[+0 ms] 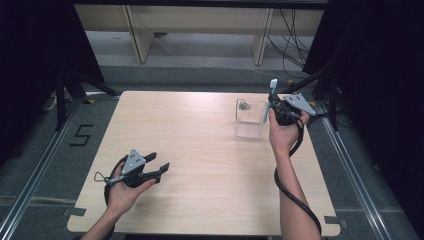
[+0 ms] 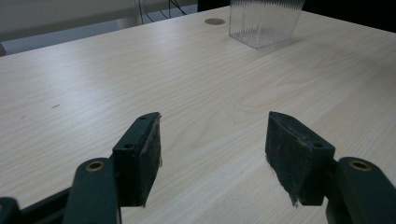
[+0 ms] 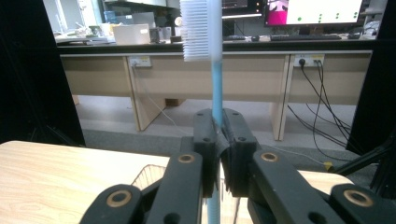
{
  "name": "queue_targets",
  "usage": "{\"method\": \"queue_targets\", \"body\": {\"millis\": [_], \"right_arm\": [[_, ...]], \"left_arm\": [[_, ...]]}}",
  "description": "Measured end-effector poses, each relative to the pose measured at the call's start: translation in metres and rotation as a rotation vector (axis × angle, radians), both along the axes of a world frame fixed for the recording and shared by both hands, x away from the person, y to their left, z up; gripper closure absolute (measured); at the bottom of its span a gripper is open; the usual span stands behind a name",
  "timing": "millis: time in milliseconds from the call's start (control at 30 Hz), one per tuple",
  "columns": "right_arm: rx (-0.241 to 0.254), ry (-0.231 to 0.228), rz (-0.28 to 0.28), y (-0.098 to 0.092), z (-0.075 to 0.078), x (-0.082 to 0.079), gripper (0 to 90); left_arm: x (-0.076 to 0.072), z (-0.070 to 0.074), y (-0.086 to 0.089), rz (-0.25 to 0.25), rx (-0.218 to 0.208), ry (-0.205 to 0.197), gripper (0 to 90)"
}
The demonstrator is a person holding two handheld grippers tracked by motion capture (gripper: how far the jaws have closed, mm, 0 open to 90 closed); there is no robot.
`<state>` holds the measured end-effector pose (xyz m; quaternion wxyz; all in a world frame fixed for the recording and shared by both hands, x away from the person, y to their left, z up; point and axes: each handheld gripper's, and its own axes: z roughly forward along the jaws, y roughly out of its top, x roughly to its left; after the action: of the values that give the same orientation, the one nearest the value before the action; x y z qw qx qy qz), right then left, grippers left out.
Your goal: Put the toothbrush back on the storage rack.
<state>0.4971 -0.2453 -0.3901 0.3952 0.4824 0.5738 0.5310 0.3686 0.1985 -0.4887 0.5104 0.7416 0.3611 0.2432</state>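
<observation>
A blue toothbrush point(image 3: 215, 74) with white bristles stands upright, head up, clamped in my right gripper point(image 3: 218, 133). In the high view that right gripper point(image 1: 274, 106) is at the table's far right, just right of a clear ribbed plastic cup point(image 1: 249, 118), and the toothbrush point(image 1: 270, 94) tilts over the cup's right rim. My left gripper point(image 1: 156, 163) rests low near the front left of the table, its jaws wide apart with bare wood between them. In the left gripper view the left gripper point(image 2: 214, 154) faces the cup point(image 2: 264, 21), which stands far ahead.
The light wooden table point(image 1: 190, 165) is bare between the two grippers. A cable hole point(image 2: 214, 21) lies near the cup. Beyond the table's far edge stand desk legs and hanging cables point(image 3: 313, 107). Black stands flank both sides.
</observation>
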Motion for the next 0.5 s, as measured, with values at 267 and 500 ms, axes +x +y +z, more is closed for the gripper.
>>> {"method": "queue_targets", "body": {"millis": [267, 500], "right_arm": [[0.004, 0.022, -0.001, 0.000, -0.009, -0.001, 85.5], [-0.004, 0.034, -0.006, -0.001, -0.017, -0.001, 85.5]], "left_arm": [[0.001, -0.001, -0.001, -0.008, -0.009, -0.003, 35.4], [0.001, -0.001, 0.000, -0.006, -0.011, -0.006, 35.4]]}}
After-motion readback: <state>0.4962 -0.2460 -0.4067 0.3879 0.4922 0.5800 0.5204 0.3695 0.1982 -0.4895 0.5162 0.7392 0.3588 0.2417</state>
